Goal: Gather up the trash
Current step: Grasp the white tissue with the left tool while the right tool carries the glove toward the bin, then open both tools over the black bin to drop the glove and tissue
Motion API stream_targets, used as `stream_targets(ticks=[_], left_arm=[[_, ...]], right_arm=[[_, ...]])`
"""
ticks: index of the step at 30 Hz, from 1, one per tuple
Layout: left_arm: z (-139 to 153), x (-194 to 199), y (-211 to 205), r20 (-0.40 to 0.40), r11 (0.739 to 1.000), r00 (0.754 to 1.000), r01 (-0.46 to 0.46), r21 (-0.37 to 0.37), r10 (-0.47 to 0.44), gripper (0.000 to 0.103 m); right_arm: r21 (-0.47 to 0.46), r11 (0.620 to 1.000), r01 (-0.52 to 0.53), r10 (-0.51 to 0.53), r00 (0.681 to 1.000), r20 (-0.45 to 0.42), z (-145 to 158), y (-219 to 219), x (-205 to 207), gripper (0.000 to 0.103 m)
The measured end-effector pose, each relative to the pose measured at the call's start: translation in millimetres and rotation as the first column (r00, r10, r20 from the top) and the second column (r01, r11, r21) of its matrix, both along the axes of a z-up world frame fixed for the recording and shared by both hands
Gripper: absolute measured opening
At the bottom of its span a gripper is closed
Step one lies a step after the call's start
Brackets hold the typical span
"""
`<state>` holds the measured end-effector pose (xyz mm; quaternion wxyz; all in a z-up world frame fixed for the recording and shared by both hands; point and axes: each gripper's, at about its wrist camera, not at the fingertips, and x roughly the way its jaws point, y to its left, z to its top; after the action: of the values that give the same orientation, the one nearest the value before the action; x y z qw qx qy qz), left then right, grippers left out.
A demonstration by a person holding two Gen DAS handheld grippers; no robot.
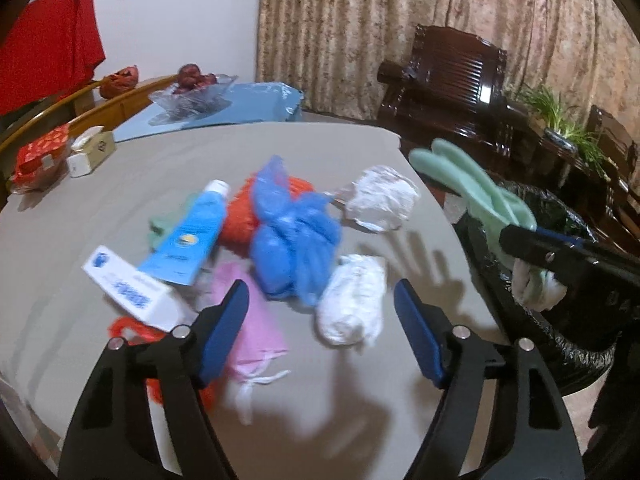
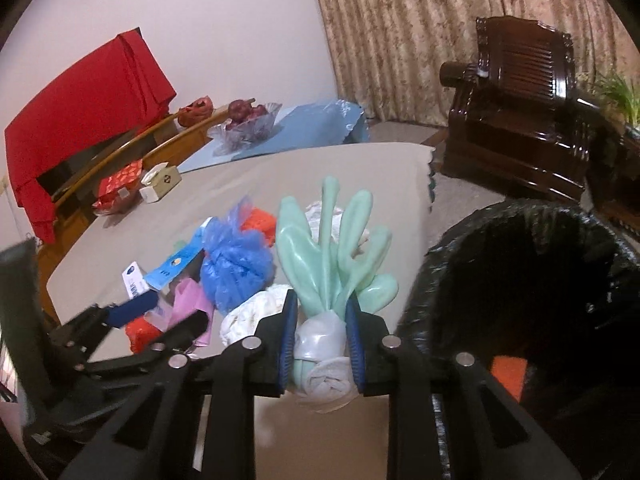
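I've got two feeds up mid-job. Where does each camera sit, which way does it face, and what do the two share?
Left wrist: sits on the left gripper, open, facing forward and down over the table at the trash pile; its own two fingers show, with the right gripper at the right edge.
Right wrist: sits on the right gripper, shut on the green glove, facing the pile with the black-lined bin to its right; the left gripper shows at lower left.
Shared: glove, blue mesh bag, blue tube, bin, dark wooden chair.

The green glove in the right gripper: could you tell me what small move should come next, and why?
Probably carry the green glove rightward over the black-lined bin and release it; the right gripper is shut on its cuff, and the bin stands open just beside it.
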<state>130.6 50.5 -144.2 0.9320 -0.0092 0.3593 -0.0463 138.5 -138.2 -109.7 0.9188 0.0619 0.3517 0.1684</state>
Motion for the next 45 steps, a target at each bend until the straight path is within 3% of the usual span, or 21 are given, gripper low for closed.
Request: stream_targets(ticks=[2,5,7,11,13,28,39,45], left_arm=[[-6.4,3.6,-7.6,-0.016,1.000,1.000,0.001,0.005,-0.001,0.066],[-18.8,9.5,-17.5,-0.051,1.000,0.999,-0.006,0.030,0.008,0.052],[-26.5,12.2,-22.0,-0.078,0.999,0.997,-0.001,0.044,0.005,0.027],[-29.2,9.8,-25.2,-0.078,0.997,0.997,0.012,0.074,-0.006,0.017],[-25.7,7.5,-26.2,-0.070,0.997,0.997,0.025,0.072,-0.020,0.006],[42.2,-15.8,-44.1,0.066,0.998,0.996,0.063,0.015,-0.064,0.001],[53.2,-17.9,-58.7,0.092,0.994,0.990,0.111,0.001,-0.111,0.000],[66.3,-15.0,-83.8,0.129,0.983,0.975,0.184,-0.025,-0.179,0.000]], right_arm=[[-0.007,1.000,0.003,-0.003,1.000,-0.001,-0.8,-3.8,-1.1,0.023],[-0.006,1.000,0.007,-0.007,1.000,-0.007,-2.8,-7.8,-2.8,0.023],[-0.004,1.000,0.011,-0.011,1.000,-0.010,-4.2,-11.1,-3.7,0.023],[0.007,1.000,0.025,-0.025,1.000,-0.014,-5.7,-17.8,-5.1,0.023],[0.013,0.999,0.031,-0.031,0.999,-0.011,-4.8,-21.2,-6.1,0.023],[0.032,0.995,0.090,-0.092,0.994,0.062,26.9,-53.6,-30.6,0.023],[0.027,0.989,0.144,-0.146,0.987,0.067,31.9,-79.6,-43.3,0.023],[0.017,0.980,0.199,-0.200,0.976,0.083,38.1,-102.4,-49.5,0.023]])
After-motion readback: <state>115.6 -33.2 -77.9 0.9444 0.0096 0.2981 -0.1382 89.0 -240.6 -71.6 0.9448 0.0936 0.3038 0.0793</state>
